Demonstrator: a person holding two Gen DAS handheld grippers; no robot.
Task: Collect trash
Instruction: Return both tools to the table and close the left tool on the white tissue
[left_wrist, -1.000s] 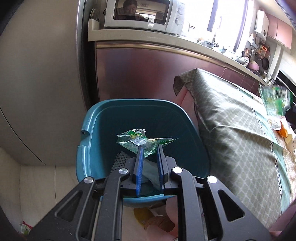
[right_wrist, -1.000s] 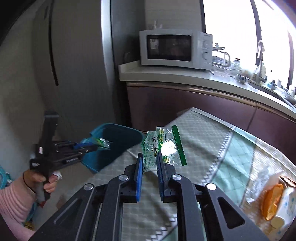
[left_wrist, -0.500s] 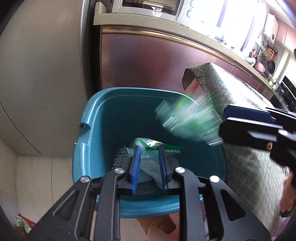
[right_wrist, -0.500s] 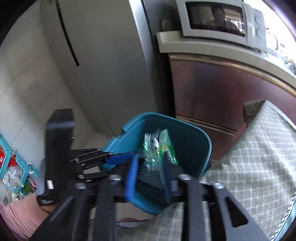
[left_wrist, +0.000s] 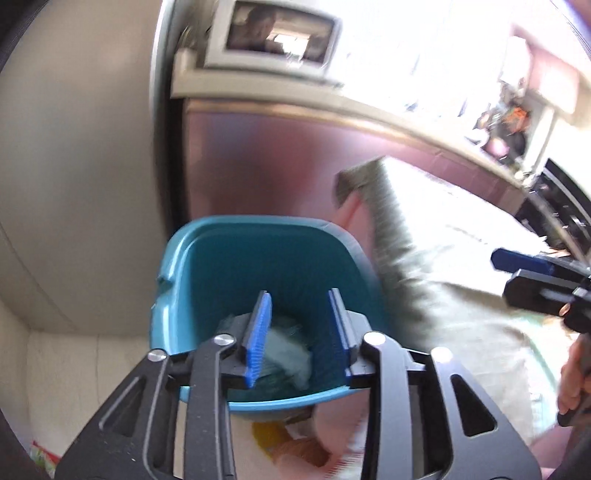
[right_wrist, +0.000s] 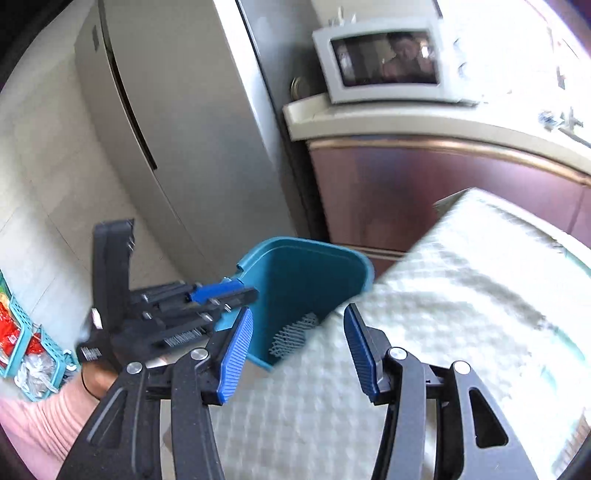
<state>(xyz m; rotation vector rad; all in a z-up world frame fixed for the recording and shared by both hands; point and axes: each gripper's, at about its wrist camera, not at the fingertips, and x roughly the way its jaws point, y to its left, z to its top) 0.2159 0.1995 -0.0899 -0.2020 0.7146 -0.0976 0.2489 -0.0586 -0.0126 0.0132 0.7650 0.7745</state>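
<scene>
A teal trash bin (left_wrist: 207, 266) stands on the floor beside the table; it also shows in the right wrist view (right_wrist: 295, 273). My left gripper (left_wrist: 301, 317) is open and empty over the bin's near side. Pale and green wrappers (left_wrist: 286, 350) lie at the bin's bottom between its fingers. My right gripper (right_wrist: 297, 343) is open and empty above the table corner, just right of the bin. The left gripper (right_wrist: 225, 291) shows there at the bin's rim. The right gripper's fingers (left_wrist: 524, 264) show at the right in the left wrist view.
A table with a green patterned cloth (right_wrist: 461, 302) stands right of the bin. A steel fridge (right_wrist: 177, 122) stands behind it, a maroon counter (right_wrist: 424, 192) with a microwave (right_wrist: 384, 62) beyond. Teal baskets (right_wrist: 22, 347) stand on the floor at left.
Both grippers have opened. The green wrappers they held have dropped into the bin. The right gripper has drawn back from over the bin toward the table corner.
</scene>
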